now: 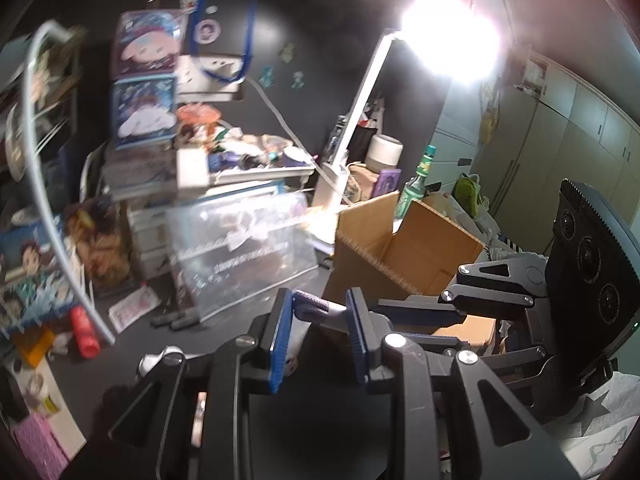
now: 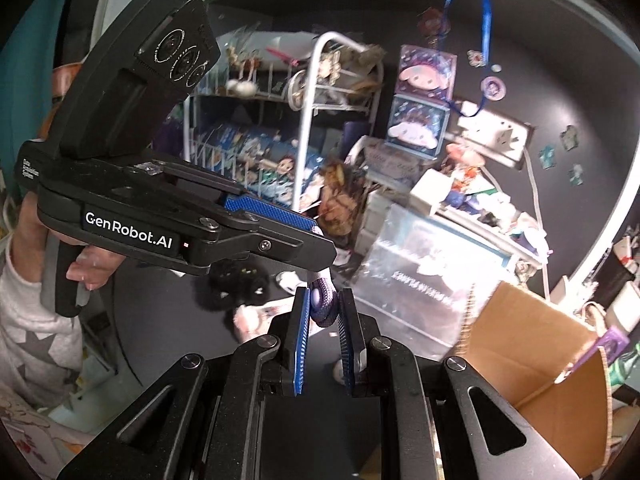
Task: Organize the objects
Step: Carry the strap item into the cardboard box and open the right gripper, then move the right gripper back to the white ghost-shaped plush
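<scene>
A small purple textured object with a pale stem sits pinched between the blue pads of my right gripper, which is shut on it. In the left wrist view the same purple object lies at the tips of my left gripper, whose jaws stand closed on it. Both grippers meet above the dark desk. Seen from the right wrist, the left gripper comes in from the upper left, held by a person's hand, its tips just above the purple object. What the object is stays unclear.
An open cardboard box stands just right of the grippers. A clear plastic case, stacked character boxes, a white wire rack, a lit desk lamp, a green bottle and a red cylinder crowd the desk.
</scene>
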The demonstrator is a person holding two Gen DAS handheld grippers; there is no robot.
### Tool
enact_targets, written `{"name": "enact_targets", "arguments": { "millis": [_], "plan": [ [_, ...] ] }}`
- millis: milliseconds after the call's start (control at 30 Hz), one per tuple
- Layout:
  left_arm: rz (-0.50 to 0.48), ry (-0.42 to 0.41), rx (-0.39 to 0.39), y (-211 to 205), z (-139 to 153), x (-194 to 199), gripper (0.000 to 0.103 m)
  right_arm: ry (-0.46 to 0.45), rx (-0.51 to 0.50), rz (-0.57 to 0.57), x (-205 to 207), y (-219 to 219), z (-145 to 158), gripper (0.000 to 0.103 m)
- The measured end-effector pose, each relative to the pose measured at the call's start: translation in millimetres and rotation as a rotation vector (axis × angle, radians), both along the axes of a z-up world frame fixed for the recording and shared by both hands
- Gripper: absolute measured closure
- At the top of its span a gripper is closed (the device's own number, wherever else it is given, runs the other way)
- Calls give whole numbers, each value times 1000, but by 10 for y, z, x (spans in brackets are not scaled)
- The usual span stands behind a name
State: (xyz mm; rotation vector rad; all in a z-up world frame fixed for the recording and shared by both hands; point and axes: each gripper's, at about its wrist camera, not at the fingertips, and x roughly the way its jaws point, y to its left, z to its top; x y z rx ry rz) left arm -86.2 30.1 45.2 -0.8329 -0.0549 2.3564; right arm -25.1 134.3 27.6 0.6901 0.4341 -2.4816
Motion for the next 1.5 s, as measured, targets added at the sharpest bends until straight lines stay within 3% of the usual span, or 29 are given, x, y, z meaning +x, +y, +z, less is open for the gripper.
{"name": "enact_targets", "arguments": {
  "millis": [400,800,867,933,967,1067,1133,1500],
  "plan": [
    [-124,5,-68,862,135,-350,78,-1,-23,-128,-111,724,129,93],
    [-187,-55,-155,1478,-76,-618,77,-137,-44,-205,-296,1304,-36,93],
    [-177,-58,-181,1534,-115,-641,71,-167,-56,-213,-326,1365,-67,92],
    [-172,-57,-190,1561,-127,-654,57,-192,-48,-215,-339,1402,-89,91],
    [-170,-55,-192,1567,-127,-660,55,-190,-39,-220,-334,1416,-93,89],
    [-164,-47,-191,1564,-103,-662,45,-184,-25,-233,-319,1452,-93,73],
    [-160,-41,-185,1534,-84,-650,38,-181,-20,-237,-321,1466,-91,73],
    [-89,21,-162,1029,90,-425,30,-154,-25,-214,-261,1290,3,73]
  ]
}}
